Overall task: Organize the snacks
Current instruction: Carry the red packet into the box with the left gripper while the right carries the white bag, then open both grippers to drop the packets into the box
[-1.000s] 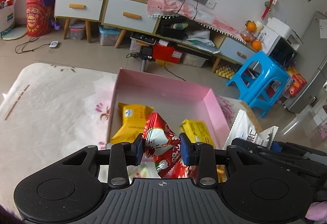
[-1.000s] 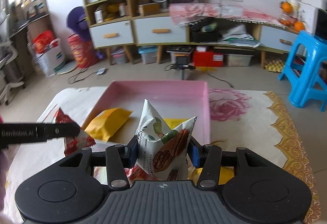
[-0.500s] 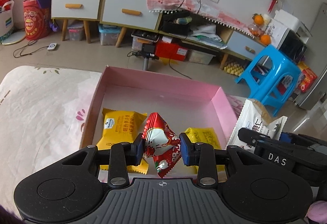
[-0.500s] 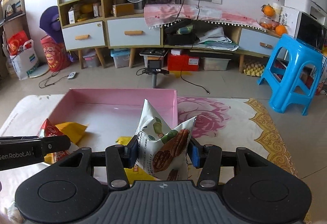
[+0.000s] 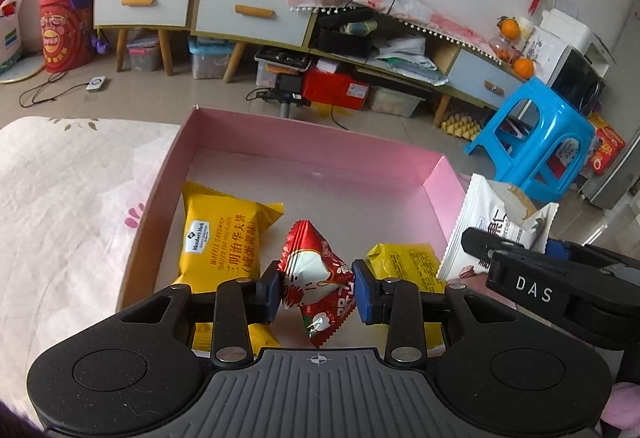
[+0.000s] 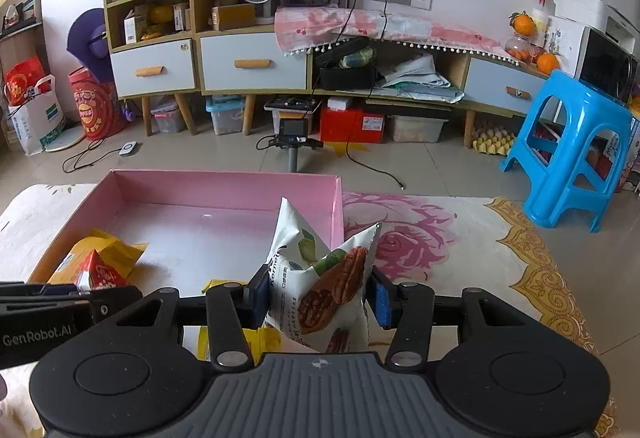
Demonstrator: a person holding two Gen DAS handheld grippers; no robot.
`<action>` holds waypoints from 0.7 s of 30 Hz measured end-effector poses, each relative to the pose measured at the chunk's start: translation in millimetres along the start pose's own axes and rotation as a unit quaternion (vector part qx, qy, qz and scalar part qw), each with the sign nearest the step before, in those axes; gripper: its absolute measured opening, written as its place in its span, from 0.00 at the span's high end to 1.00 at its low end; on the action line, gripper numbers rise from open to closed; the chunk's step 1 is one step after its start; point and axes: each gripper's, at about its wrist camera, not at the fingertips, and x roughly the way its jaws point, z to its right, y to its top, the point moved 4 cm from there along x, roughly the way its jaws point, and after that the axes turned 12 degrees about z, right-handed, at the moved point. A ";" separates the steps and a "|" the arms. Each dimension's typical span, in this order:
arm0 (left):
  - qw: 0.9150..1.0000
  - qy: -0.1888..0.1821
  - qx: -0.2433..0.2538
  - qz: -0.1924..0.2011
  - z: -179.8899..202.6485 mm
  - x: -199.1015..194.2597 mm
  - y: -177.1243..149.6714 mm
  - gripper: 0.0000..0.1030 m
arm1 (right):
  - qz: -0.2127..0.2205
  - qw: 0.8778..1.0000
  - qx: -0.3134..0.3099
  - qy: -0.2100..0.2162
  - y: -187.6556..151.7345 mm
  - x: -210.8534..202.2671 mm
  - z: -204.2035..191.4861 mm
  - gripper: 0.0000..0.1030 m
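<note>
Left wrist view: left hand-held gripper (image 5: 316,292) clamps a red snack packet (image 5: 316,278) over the pink box (image 5: 312,154). Right hand-held gripper (image 6: 316,298) grips a white nut packet (image 6: 320,278) over the box's right wall; next, probably lower and release both inside.

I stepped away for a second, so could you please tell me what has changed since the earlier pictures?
Both grippers advanced and sank toward the pink cardboard box, now hovering over it. The left gripper still clamps the red foil packet; the right gripper still clamps the white nut pouch. The yellow wafer packs stayed put.

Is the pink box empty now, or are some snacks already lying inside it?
Not empty. Two yellow packets lie on the floor of the pink box; most of the floor is bare.
</note>
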 end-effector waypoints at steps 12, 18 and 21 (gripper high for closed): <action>1.000 0.001 0.017 0.012 2.9 1.2 0.3 0.63 | 0.023 0.999 -0.016 0.015 3.1 13.2 -11.2 0.61; 0.999 0.002 0.027 0.017 5.9 -1.7 1.5 0.61 | 0.030 0.999 -0.020 0.026 1.3 25.2 -11.8 0.55; 0.999 0.002 0.027 0.017 6.6 -2.6 2.1 0.55 | 0.035 0.999 -0.009 0.029 2.7 24.6 -8.9 0.39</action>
